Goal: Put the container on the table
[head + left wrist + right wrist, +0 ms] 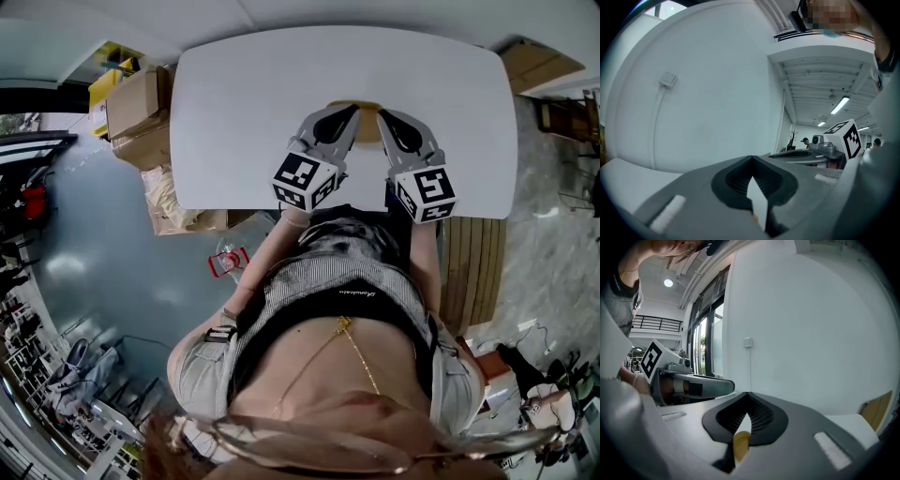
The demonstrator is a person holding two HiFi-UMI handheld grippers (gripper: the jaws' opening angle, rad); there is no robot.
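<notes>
Tabletop [244,103], container [368,120] pinched by left gripper [349,112], right gripper [386,117]

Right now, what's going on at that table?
A person stands at the white table with a gripper in each hand. The left gripper and right gripper angle in toward a tan container between them, over the table. Both pairs of fingers are closed, with a sliver of the container showing between them, so each seems to pinch it. Whether it rests on the table yet can't be told.
</notes>
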